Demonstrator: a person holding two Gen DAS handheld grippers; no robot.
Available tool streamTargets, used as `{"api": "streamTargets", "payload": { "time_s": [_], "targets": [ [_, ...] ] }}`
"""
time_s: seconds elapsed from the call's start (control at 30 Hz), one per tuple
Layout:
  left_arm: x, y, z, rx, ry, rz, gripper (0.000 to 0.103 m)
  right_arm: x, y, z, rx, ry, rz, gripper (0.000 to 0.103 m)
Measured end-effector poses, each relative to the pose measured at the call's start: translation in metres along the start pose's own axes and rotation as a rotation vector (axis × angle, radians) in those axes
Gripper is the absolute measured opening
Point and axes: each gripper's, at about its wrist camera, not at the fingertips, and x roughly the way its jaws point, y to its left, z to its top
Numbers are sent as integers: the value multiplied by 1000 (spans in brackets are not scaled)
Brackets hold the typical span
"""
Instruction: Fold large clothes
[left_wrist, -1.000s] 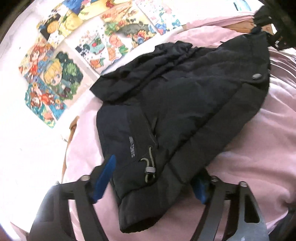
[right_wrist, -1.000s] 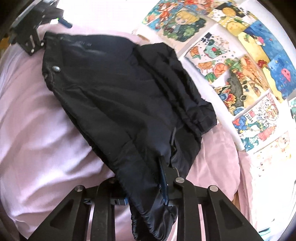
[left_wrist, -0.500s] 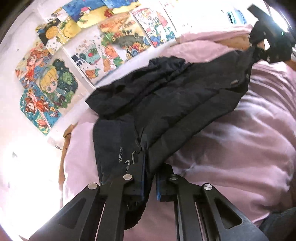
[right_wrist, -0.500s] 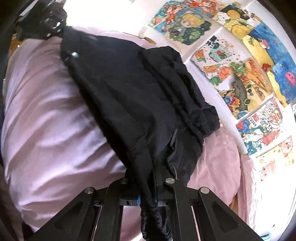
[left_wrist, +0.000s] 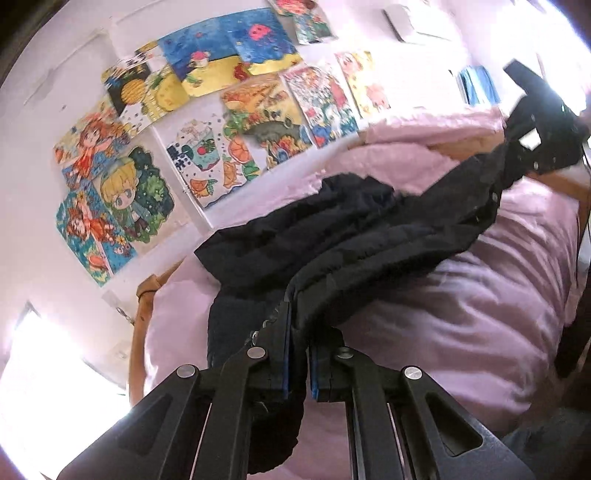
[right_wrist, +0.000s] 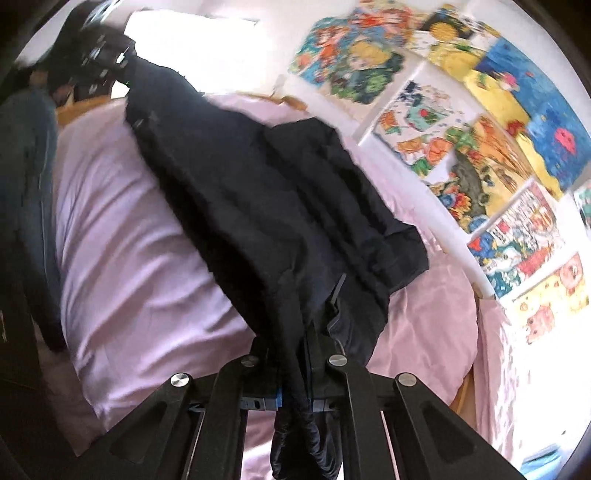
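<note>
A large black padded jacket (left_wrist: 369, 236) hangs stretched between my two grippers above a bed with a pink cover (left_wrist: 461, 306). My left gripper (left_wrist: 298, 354) is shut on one edge of the jacket near its hem. My right gripper (right_wrist: 295, 384) is shut on the opposite edge, with fabric bunched between the fingers. The jacket (right_wrist: 258, 206) sags in the middle and part of it still rests on the pink cover (right_wrist: 129, 258). Each gripper shows far off in the other's view, the right one (left_wrist: 543, 129) and the left one (right_wrist: 96, 59).
Colourful drawings (left_wrist: 207, 122) cover the white wall beside the bed, also in the right wrist view (right_wrist: 480, 129). A wooden bed frame edge (left_wrist: 142, 325) runs along the wall. A dark blue object (right_wrist: 26, 206) stands at the bed's left side.
The left gripper closed on the jacket's edge. Both grippers then rose, lifting the jacket's near edge off the bed and pulling it taut between them.
</note>
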Motion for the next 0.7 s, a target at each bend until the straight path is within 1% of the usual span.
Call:
{"api": "streamTargets", "payload": {
  "time_s": [0.13,0.23,0.33,0.5,0.6,0.7],
  "targets": [
    [9,16,23,-92,-14,11,6,4,-25,14,89,-50,-25,8],
    [17,30,45,-121,-32,50,6,6,-36,28,99,-93,-72,8],
    [29,48,70,-156,-56,98,6,13,-58,47,128,-137,-126,8],
    [57,69,104,-170,-88,166,6,35,-100,71,191,-153,-193,8],
    [77,77,117,-144,-136,213,6,49,-122,79,215,-161,-231,8],
    [99,85,126,-134,-147,247,6,64,-141,82,239,-175,-249,8]
  ]
}}
